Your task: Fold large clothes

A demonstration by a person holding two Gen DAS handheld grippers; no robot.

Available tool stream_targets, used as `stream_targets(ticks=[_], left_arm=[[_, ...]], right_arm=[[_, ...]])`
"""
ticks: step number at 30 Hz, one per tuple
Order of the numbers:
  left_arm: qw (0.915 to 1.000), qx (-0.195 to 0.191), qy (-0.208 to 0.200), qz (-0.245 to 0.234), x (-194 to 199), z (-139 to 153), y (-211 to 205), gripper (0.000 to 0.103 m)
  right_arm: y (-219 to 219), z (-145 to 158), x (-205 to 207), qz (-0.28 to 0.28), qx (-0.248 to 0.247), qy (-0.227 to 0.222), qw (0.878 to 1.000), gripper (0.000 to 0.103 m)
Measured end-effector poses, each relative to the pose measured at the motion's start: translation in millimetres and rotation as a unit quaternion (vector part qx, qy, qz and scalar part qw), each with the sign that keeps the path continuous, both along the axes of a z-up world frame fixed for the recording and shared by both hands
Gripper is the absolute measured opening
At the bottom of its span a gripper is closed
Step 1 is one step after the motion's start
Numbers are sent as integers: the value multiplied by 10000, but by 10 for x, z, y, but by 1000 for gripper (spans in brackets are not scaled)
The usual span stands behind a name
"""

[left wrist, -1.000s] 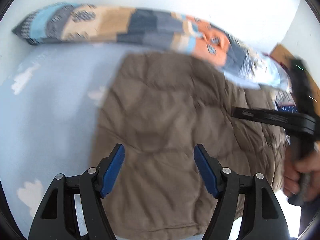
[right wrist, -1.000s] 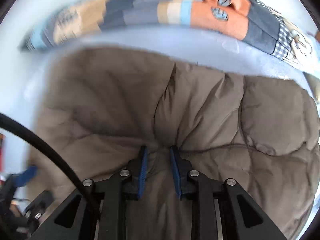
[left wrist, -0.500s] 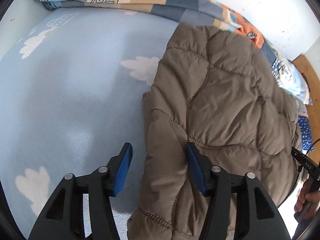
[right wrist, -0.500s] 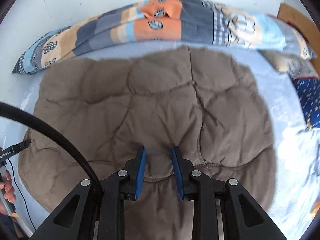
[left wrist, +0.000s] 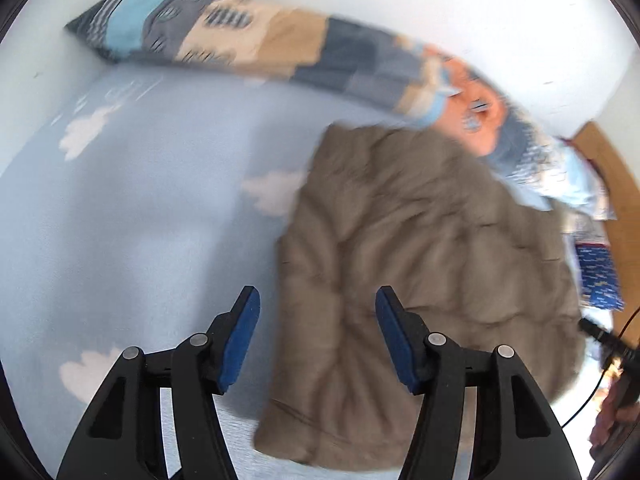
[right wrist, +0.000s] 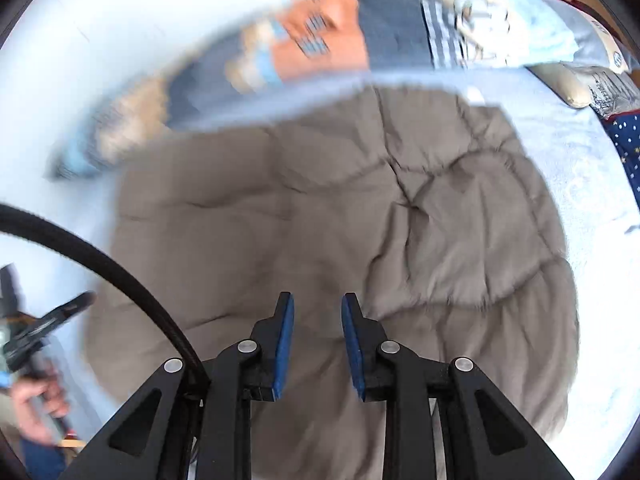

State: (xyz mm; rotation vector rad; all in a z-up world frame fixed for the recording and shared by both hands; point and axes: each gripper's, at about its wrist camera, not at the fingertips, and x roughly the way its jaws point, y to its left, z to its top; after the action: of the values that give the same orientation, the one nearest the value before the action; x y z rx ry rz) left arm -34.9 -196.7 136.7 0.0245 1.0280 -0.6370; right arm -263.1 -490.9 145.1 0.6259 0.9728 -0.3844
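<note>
The left gripper (left wrist: 318,308) hung above the bed with its 2 blue-padded fingers (left wrist: 244,328) spread wide and nothing between them. Below it the light blue sheet (left wrist: 140,220), printed with white clouds, covered the bed's left part. The brown quilted jacket (left wrist: 420,280) lay flat on the sheet toward the bed's right side, its left edge running under the gap between the left gripper's fingers. A patchwork quilt (left wrist: 280,44) was bunched along the bed's far edge against the white wall (left wrist: 440,0). In the right wrist view, the right gripper (right wrist: 318,312) hovered over the jacket's (right wrist: 340,220) near part, fingers parted by a narrow gap and holding no fabric. Both views were motion-blurred.
</note>
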Motion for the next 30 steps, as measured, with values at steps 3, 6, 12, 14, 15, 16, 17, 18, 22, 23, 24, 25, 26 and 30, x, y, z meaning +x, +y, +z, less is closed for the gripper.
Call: stream_targets(ticks=[3,6,12,14,15,16,17,18,22,23,24,25,26,30], left_arm=[[9984,-199,53,-521,-264,44,-218,59],[9947,-137,164,-1003,-570,-111,-512,59],[9887,657,-190,-1336,-875,-412,-810,62],[9886,682,12,-1345,-826,-514,-822,64],[9878,723,23,-1381,-814,-549,-824,66],[9872,767,14,-1396,-811,-589,-840,67],[9865,839,-42,-1404,-826,-621,-868,67],[9859,895,-99,-1408,-837,-642,-891,68],[9866,855,-74,-1391,-819,-722,-930,69],[9867,837,-63,-1391,-817,-722,-925,69],[9867,837,-62,-1395,-814,-721,-921,69],[9867,839,-64,-1391,-809,-702,-920,68],[9872,806,-65,-1376,-800,-662,-889,68],[9894,488,51,-1369,-710,-439,-793,68]], right_arm=[[205,196,-415,-28,-244,-161,9996,45],[284,157,-713,-169,-438,-142,9988,45],[246,-161,-878,-285,-285,-53,9992,45],[209,-309,-825,-197,-204,144,9995,45],[172,-394,-836,-243,-42,184,9995,45],[128,-489,-832,-290,131,223,9992,45],[103,-549,-825,-309,218,262,9989,44],[75,-602,-806,-326,284,307,9986,44],[79,-674,-751,-307,248,456,9982,44],[81,-674,-741,-308,248,481,9981,44],[81,-669,-733,-311,255,493,9980,44],[81,-660,-733,-312,257,492,9980,44],[79,-657,-735,-318,254,478,9980,44],[94,-542,-777,-392,268,322,9984,48]])
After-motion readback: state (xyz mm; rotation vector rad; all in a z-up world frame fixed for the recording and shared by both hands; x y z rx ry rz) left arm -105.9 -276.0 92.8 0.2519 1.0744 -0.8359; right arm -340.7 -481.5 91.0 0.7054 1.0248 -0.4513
